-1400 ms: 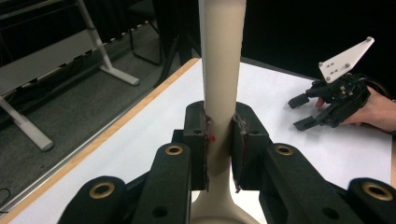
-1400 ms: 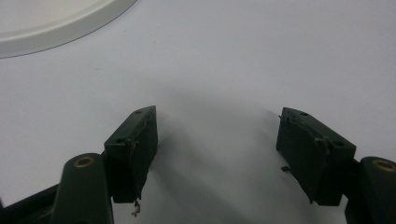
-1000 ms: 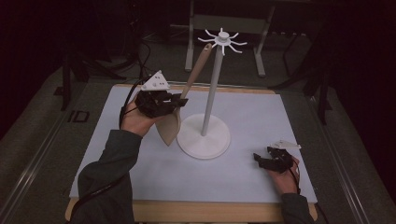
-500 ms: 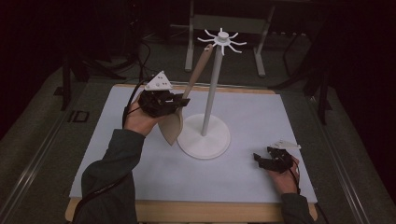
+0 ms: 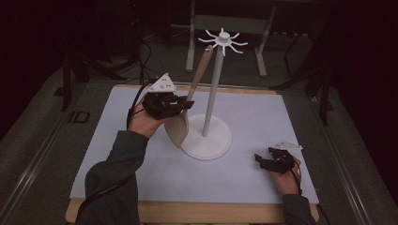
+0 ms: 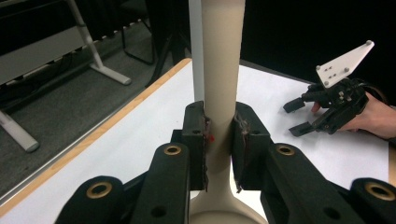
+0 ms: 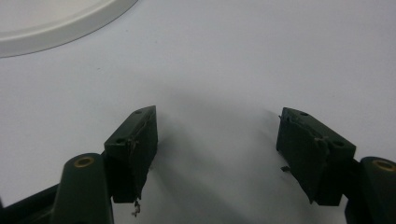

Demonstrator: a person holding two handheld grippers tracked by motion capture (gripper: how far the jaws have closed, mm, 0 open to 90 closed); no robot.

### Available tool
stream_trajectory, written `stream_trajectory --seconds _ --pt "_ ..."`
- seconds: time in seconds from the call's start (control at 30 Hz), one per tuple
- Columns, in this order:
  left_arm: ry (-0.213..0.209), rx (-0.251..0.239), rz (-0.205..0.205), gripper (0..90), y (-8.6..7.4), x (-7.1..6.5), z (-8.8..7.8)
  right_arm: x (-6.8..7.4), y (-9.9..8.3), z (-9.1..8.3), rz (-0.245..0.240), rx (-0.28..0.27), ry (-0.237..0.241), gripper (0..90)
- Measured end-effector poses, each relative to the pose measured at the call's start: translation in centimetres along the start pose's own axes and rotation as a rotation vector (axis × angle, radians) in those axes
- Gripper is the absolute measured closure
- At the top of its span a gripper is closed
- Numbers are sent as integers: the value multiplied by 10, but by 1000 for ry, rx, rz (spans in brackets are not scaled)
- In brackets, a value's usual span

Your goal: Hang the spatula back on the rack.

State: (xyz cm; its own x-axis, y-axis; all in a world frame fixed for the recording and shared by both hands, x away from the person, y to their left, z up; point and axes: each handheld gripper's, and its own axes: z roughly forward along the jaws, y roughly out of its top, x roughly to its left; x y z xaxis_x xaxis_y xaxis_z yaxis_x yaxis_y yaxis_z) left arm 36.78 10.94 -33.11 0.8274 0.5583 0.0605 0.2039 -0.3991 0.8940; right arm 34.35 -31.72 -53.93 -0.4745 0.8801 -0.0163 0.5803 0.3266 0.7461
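Observation:
A white utensil stand [image 5: 214, 93] with a round base [image 5: 209, 140] and a ring of hooks [image 5: 224, 38] on top rises from the middle of the white mat. My left gripper [image 5: 187, 104] is shut on the handle of a beige spatula [image 5: 177, 131], which leans with its broad blade low by the base and its handle end up near the hooks. In the left gripper view the pads [image 6: 198, 140] flank the handle [image 6: 223, 70]; the jaws have just been opening slightly, with the handle still touched between them. My right gripper [image 5: 264, 160] rests open on the mat [image 7: 217, 116], nothing between its jaws.
The white mat [image 5: 291, 122] covers a wooden table whose edge [image 5: 187, 211] runs along the front. Grey metal frame legs [image 5: 190, 51] stand on the floor behind the table. The stand's base rim [image 7: 56, 28] lies just ahead of my right gripper.
My left hand and the spatula have edged slightly right, toward the stand. The right hand has kept still.

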Motion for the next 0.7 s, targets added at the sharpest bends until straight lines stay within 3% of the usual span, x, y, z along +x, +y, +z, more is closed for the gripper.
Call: stream_trajectory --seconds 0.2,0.7 --pt "-35 -46 -18 726 1 1 -6 0 0 0 0 0 0 291" --pt "-4 -61 -34 653 -6 6 -17 0 0 0 -2 0 -1 292"
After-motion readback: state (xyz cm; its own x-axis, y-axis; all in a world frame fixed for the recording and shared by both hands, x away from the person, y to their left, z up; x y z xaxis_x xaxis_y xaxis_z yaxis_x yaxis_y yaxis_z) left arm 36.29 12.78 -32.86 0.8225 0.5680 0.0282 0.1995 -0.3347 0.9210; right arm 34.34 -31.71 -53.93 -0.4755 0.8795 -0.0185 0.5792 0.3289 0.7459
